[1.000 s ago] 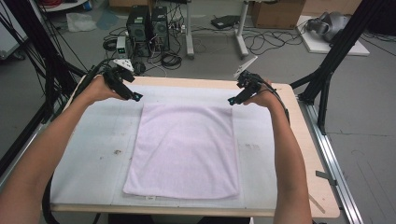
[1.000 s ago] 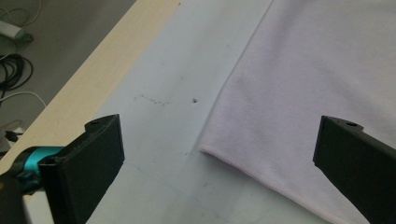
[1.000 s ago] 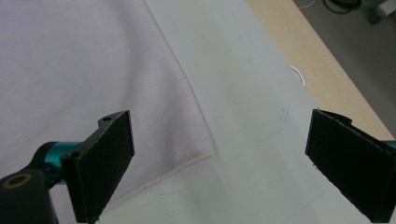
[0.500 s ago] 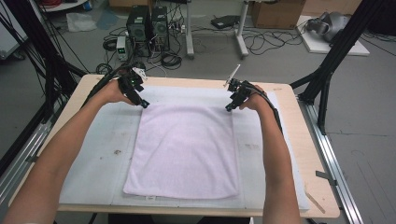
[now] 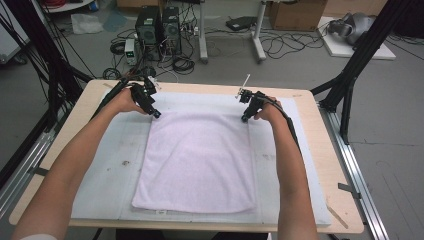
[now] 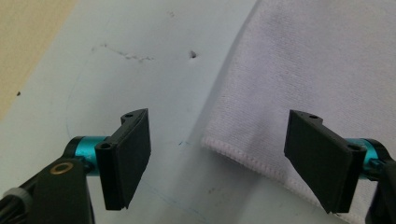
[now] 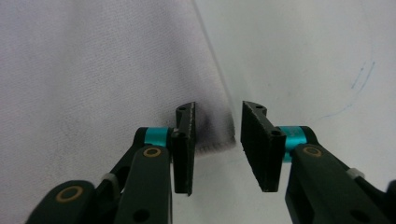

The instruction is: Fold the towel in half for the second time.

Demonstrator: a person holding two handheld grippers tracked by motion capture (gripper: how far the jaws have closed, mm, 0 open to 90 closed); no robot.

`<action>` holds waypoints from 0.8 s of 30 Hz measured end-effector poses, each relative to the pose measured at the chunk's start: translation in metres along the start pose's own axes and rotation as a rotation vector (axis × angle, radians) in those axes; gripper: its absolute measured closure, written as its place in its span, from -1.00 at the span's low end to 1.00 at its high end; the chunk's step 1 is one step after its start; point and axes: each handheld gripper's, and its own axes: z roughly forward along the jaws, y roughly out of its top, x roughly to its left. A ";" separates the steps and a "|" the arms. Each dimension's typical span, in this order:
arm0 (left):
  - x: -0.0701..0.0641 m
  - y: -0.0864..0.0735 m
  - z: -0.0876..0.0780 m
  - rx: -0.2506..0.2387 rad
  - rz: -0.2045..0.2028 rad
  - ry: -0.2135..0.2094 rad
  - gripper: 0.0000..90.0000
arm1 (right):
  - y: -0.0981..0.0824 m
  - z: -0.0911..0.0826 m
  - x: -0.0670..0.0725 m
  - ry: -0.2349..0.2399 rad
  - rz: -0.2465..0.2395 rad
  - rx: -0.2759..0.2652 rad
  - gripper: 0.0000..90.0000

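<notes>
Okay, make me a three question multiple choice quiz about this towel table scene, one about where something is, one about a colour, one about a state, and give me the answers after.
1. Where are the two claws on the towel?
A. At its two far corners
B. At its two near corners
C. Both at its middle

2. What colour is the towel?
A. Dark green
B. Pale lilac-white
C. Bright red

3. How does the towel lie?
A. Rolled into a tube
B. Hanging off the table edge
C. Spread flat on the white mat

Answers: 1 A, the left claw and the right claw sit at the far corners in the high view. 2 B, it looks pale lilac-white in every view. 3 C, it lies flat and unfolded, and each claw's jaws, which have just been closing, stand apart around a corner.
</notes>
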 end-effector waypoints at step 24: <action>-0.015 0.007 0.003 0.057 0.060 0.017 0.90 | -0.001 -0.013 0.007 -0.006 0.001 -0.032 0.92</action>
